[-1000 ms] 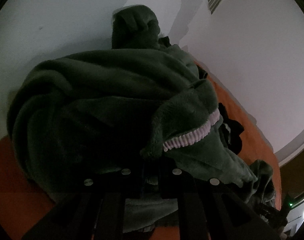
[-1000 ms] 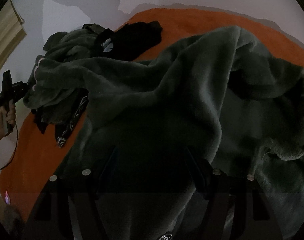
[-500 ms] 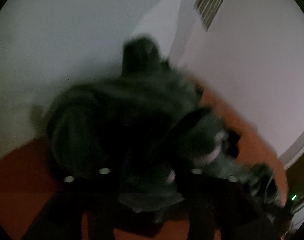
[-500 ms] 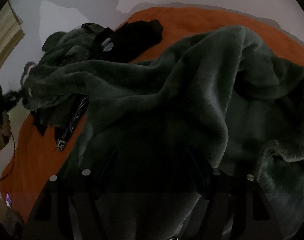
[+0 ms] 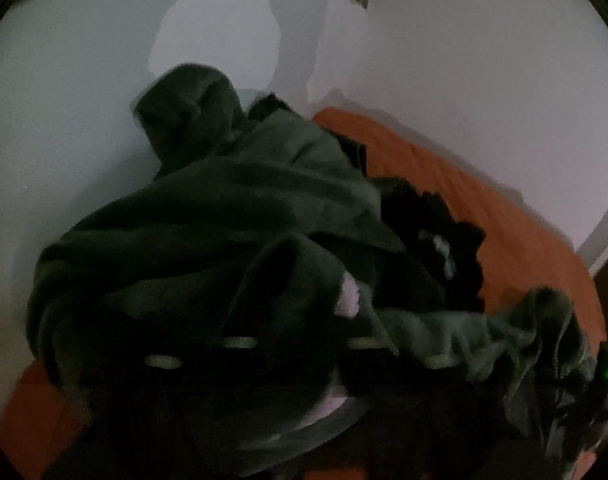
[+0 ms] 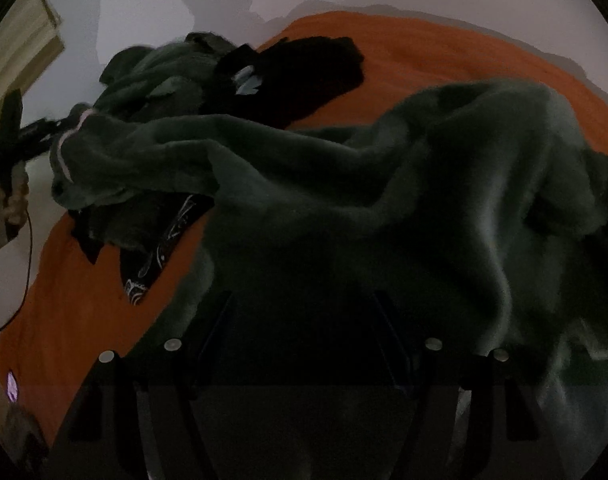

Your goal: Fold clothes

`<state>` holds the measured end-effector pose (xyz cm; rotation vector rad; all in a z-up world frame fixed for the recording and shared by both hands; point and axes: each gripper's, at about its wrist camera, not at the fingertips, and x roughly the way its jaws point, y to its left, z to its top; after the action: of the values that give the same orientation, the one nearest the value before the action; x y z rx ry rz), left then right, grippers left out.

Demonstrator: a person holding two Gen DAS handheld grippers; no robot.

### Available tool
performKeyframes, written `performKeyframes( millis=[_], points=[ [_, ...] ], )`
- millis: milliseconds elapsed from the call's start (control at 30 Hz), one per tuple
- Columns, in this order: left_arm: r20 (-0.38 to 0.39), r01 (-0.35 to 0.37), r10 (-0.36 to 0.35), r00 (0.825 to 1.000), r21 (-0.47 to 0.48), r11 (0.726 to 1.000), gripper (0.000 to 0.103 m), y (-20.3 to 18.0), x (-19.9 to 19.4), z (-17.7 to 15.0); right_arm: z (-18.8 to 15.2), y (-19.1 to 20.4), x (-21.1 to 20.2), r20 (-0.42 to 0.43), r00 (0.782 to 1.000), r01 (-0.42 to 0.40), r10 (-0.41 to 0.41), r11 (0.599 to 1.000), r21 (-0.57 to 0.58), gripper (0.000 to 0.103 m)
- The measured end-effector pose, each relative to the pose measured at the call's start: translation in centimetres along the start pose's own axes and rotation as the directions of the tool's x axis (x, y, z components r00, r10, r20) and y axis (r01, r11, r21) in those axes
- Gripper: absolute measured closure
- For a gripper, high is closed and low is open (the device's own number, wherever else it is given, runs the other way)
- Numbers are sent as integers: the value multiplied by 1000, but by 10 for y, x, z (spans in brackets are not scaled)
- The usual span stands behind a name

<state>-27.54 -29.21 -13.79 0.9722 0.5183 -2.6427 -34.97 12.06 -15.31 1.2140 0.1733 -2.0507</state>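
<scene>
**Green fleece garment stretched between two hand-held grippers over an orange bed**

The green fleece garment is large and thick, and it lies partly on the orange bed and partly lifted in the air. One end of it, with a pale ribbed cuff, is pulled toward the left hand-held gripper, which has this end clamped between its fingers; a hand holds the handle of this tool at the left edge of the right wrist view. In the left wrist view the same garment fills the middle, and a small pale piece of the cuff shows close to the fingers.

The right hand-held gripper is at the bottom of its own view, and the fleece covers the space between its fingers. It is too dark there to tell how far they are closed or if they hold the cloth.

Behind the green garment lies one black garment with a small white label; no writing on it can be read. Under the lifted end there is one more dark cloth with a white pattern. I count three pieces of clothing, but the pile is dark.

A white wall stands behind the bed.
</scene>
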Motion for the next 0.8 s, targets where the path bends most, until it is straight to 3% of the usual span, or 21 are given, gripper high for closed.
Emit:
performKeyframes(
  millis=[100,200,267,333,433,467,500,533,600,667,733,800],
  points=[
    [148,94,-89,985,-28,995,95,0,-38,-8,19,9,10,16,1000,-1,2,999,-37,36],
    [208,184,-171,963,-44,982,95,16,-62,-24,52,20,14,83,997,8,-2,997,-78,36],
    [186,190,-172,967,-79,979,95,34,-62,-31,68,36,21,100,992,-68,81,989,-129,35],
    [168,190,-168,971,-121,974,95,52,-62,-37,74,65,35,70,982,-150,174,954,-261,30],
    [175,198,-171,970,-149,969,95,62,-67,-40,71,108,67,43,991,-88,124,875,-476,30],
    [173,200,-173,970,-150,968,95,63,-67,-40,72,113,79,28,995,-74,100,874,-479,40],
    [164,199,-174,971,-144,969,95,62,-66,-38,73,117,87,18,997,-63,81,876,-478,78],
    [158,199,-177,971,-134,971,95,60,-65,-37,73,118,87,17,997,-58,75,882,-467,93],
    [174,200,-177,969,-125,972,95,58,-67,-34,72,120,82,32,997,-47,69,890,-453,93],
    [198,234,-206,958,-129,964,95,63,-71,-33,57,127,47,132,986,-20,97,872,-489,93],
    [194,236,-211,958,-116,965,94,67,-71,-34,27,138,23,221,971,62,88,804,-592,90],
    [141,218,-205,969,-86,972,94,69,-64,-43,0,148,26,238,970,141,39,710,-690,81]
  ],
)
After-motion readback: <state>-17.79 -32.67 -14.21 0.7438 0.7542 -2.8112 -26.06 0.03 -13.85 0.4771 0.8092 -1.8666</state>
